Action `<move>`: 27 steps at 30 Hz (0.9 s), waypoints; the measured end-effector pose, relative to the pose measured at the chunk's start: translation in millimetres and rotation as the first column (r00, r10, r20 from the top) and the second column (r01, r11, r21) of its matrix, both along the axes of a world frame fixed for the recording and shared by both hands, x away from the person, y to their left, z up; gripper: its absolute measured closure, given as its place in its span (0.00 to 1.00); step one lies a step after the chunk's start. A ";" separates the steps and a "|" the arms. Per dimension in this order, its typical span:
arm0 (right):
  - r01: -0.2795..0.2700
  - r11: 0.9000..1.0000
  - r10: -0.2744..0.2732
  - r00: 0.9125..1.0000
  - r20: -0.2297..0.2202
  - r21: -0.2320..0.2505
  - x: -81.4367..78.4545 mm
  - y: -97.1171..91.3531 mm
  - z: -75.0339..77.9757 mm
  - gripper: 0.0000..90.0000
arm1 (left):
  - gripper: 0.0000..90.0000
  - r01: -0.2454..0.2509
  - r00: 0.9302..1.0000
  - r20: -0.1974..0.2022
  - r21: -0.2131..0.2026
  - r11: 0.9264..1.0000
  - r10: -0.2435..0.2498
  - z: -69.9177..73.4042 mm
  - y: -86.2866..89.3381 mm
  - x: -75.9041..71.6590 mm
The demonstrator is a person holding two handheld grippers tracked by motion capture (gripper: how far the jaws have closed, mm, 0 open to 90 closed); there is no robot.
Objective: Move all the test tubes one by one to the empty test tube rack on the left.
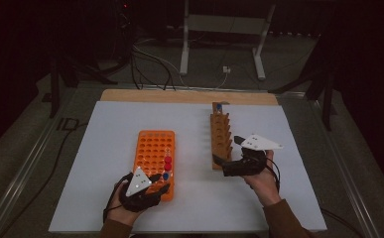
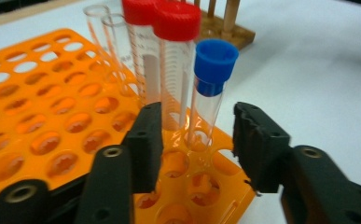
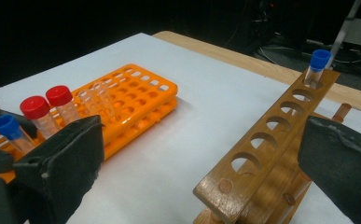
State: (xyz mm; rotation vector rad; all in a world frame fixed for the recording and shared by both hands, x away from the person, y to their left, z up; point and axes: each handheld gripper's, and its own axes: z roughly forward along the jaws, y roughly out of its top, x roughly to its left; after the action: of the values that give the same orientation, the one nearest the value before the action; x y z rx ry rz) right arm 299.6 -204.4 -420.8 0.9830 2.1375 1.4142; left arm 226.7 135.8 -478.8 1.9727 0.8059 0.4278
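Note:
An orange tube rack (image 1: 152, 144) lies left of centre on the white table. At its near right edge stand two red-capped tubes (image 2: 169, 28) and a blue-capped tube (image 2: 213, 70). My left gripper (image 2: 199, 140) is open, one jaw on each side of the blue-capped tube's lower part, with a gap showing on both sides. A wooden rack (image 1: 220, 139) runs away from me right of centre, with one blue-capped tube (image 3: 319, 63) in its farthest hole. My right gripper (image 1: 227, 151) stands open and wide at the wooden rack's near end, its left jaw well clear of the wood.
Clear uncapped tubes (image 2: 103, 28) stand in the orange rack behind the red caps. The table's wooden far edge (image 1: 189, 95) lies beyond the white sheet. Cables and a metal stand's legs (image 1: 184, 59) are on the floor behind. White tabletop (image 1: 194, 198) lies between the hands.

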 end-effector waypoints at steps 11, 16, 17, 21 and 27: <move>0.020 1.000 -0.020 1.000 0.013 0.005 12.8 7.6 9.0 0.01 | 0.40 -0.030 0.998 0.059 -0.105 0.994 0.036 13.3 16.4 -1.6; 0.037 0.999 -0.037 0.999 0.016 0.004 20.3 9.7 12.6 0.01 | 0.27 -0.090 0.992 0.079 -0.122 0.988 0.100 16.4 20.8 -0.1; 0.042 0.999 -0.043 0.999 0.018 0.007 22.3 10.1 13.5 0.01 | 0.24 -0.106 0.990 0.079 -0.125 0.987 0.116 16.9 21.8 0.9; 0.058 0.998 -0.058 0.998 0.019 0.010 30.7 11.9 16.9 0.01 | 0.17 -0.152 0.983 0.079 -0.142 0.978 0.164 17.7 24.6 5.6; 0.077 0.997 -0.077 0.997 0.025 0.002 44.6 15.4 20.9 0.01 | 0.01 -0.212 0.973 0.060 -0.140 0.967 0.222 17.1 25.6 11.6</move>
State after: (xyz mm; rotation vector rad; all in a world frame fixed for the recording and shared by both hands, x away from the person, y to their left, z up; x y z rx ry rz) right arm 344.2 -189.1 -399.9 1.0312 2.0583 1.3839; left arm 238.3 161.5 -461.7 1.7422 0.9811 0.5596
